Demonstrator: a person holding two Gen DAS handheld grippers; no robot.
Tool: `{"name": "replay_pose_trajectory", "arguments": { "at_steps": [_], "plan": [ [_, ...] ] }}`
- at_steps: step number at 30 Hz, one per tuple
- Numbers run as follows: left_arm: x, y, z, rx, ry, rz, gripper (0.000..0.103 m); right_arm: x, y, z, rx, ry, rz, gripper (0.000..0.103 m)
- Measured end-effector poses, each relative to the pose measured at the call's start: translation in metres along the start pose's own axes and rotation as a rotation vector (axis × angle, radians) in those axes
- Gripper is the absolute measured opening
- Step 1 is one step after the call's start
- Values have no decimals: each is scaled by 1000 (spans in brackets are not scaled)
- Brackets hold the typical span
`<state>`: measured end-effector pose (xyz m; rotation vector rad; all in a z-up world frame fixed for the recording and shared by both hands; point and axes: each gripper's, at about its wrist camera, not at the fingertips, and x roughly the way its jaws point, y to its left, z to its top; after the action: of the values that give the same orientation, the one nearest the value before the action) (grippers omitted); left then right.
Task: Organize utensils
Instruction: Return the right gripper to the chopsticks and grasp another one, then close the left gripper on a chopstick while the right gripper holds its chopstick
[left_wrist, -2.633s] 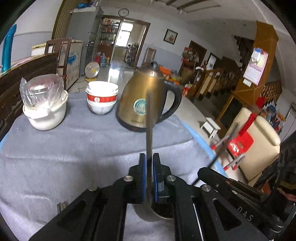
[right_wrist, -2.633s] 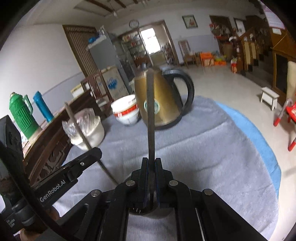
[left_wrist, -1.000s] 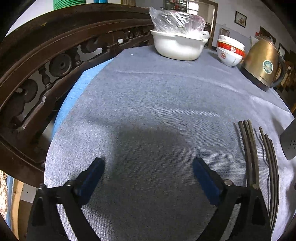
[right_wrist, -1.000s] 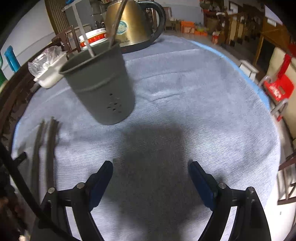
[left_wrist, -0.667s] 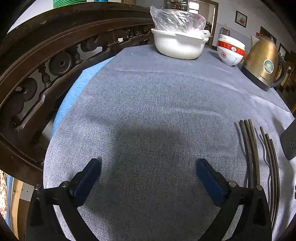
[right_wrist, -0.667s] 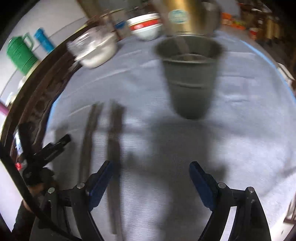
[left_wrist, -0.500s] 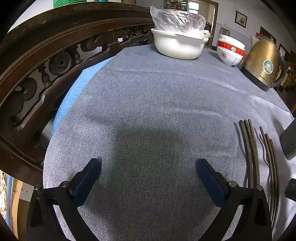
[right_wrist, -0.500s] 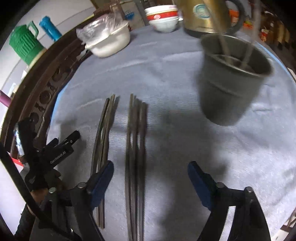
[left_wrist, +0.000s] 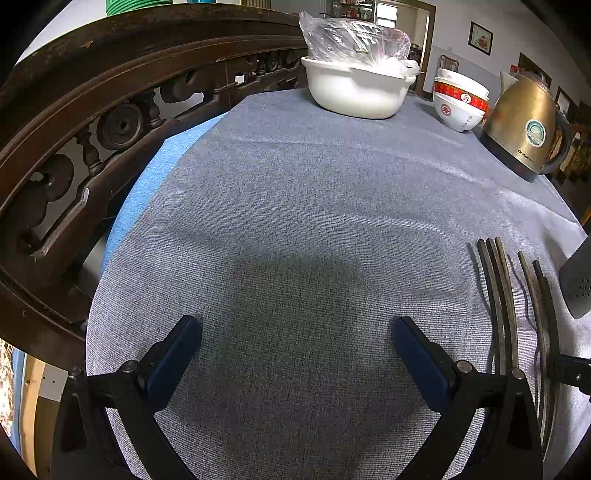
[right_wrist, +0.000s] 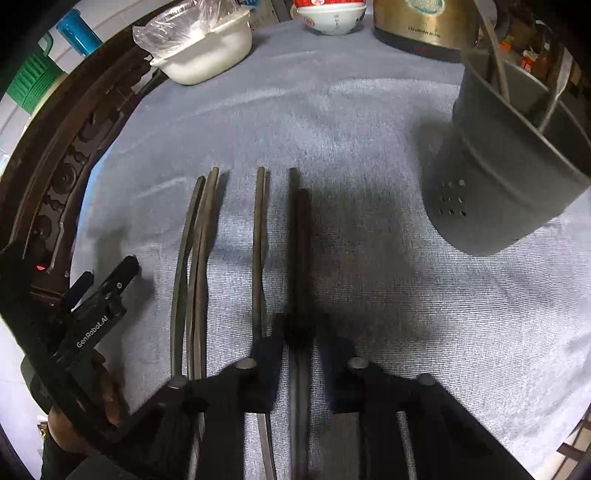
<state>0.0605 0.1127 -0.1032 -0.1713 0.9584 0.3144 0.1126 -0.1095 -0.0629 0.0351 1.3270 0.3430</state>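
Observation:
Several dark long-handled utensils (right_wrist: 192, 258) lie side by side on the grey cloth (right_wrist: 332, 129). My right gripper (right_wrist: 301, 332) points down over the rightmost one (right_wrist: 301, 240). Its jaws are closing, with the blurred pads against that handle. A grey perforated holder (right_wrist: 517, 177) stands to the right with a few utensils upright in it. My left gripper (left_wrist: 295, 343) is open over bare cloth, with nothing between its fingers. The utensils (left_wrist: 498, 295) lie to its right, and the holder's edge (left_wrist: 578, 284) shows beyond them. The left gripper (right_wrist: 107, 273) also shows at the left of the right wrist view.
A white pot (left_wrist: 354, 92) covered with a plastic bag, stacked red-banded bowls (left_wrist: 458, 107) and a golden kettle (left_wrist: 524, 129) stand along the far edge. A carved wooden chair back (left_wrist: 92, 129) curves close along the left side of the table.
My right gripper has swung left from the holder to above the lying utensils, and its jaws have narrowed from wide open onto one handle. The left gripper has stayed open in place.

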Motion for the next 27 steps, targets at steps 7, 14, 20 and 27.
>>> {"name": "replay_pose_trajectory", "arguments": {
  "at_steps": [7,14,20,27],
  "plan": [
    [0,0,0,0,0,0,103,-4,-34,-2,78,39,120,17],
    [0,0,-1,1,0,1,103,-9,-58,-5,138,25,169,18],
    [0,0,-1,1,-1,0,103,-7,-42,-4,86,20,100,13],
    [1,-3,2,15,60,-9,103,-9,-54,-7,93,46,94,8]
  ]
}}
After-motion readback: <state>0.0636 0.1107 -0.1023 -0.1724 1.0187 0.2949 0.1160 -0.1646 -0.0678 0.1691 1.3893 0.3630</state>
